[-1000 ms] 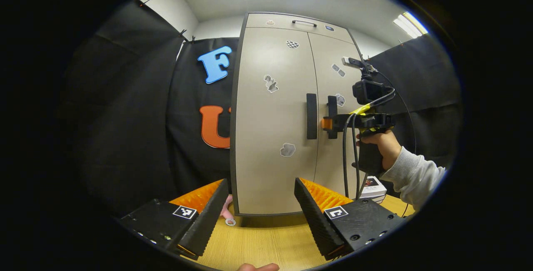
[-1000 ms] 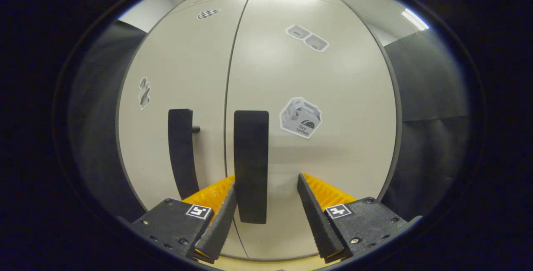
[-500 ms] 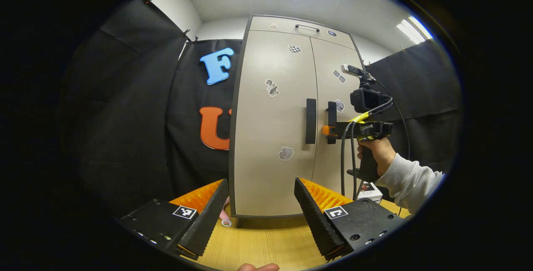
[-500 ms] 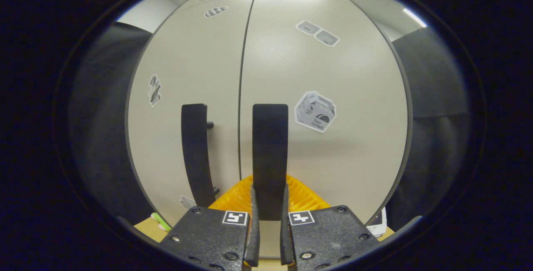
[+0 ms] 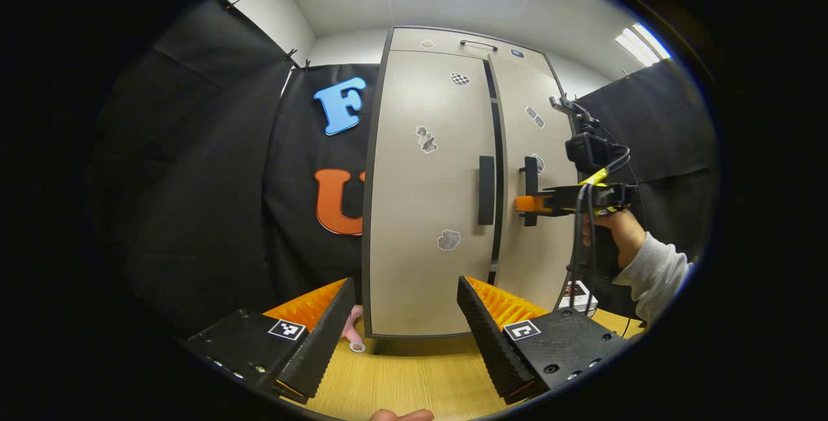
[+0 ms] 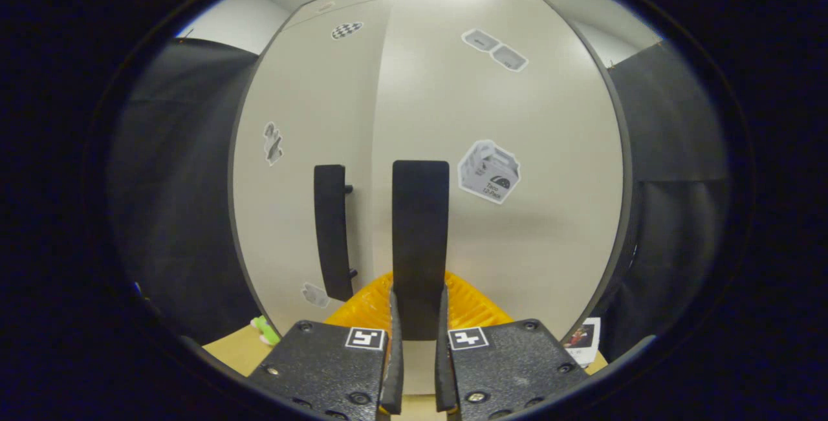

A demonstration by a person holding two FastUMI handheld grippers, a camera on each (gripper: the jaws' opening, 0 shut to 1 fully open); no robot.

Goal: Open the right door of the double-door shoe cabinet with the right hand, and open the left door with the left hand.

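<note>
From my left claw view, the dark gap [image 5: 494,169] beside the right door [image 5: 540,214] shows nothing of the cabinet's inside. My right claw's fingertips [image 5: 525,204] are partly hidden behind that door's handle [image 5: 530,189]. A small box [image 5: 577,293] at lower right is half covered by cables, and a pinkish object [image 5: 352,334] at lower centre is cut off by my left claw [image 5: 400,317]. In the right claw view, my right claw [image 6: 418,337] covers the handle's lower end. A green item [image 6: 264,327] at lower left is too small to name.
</note>
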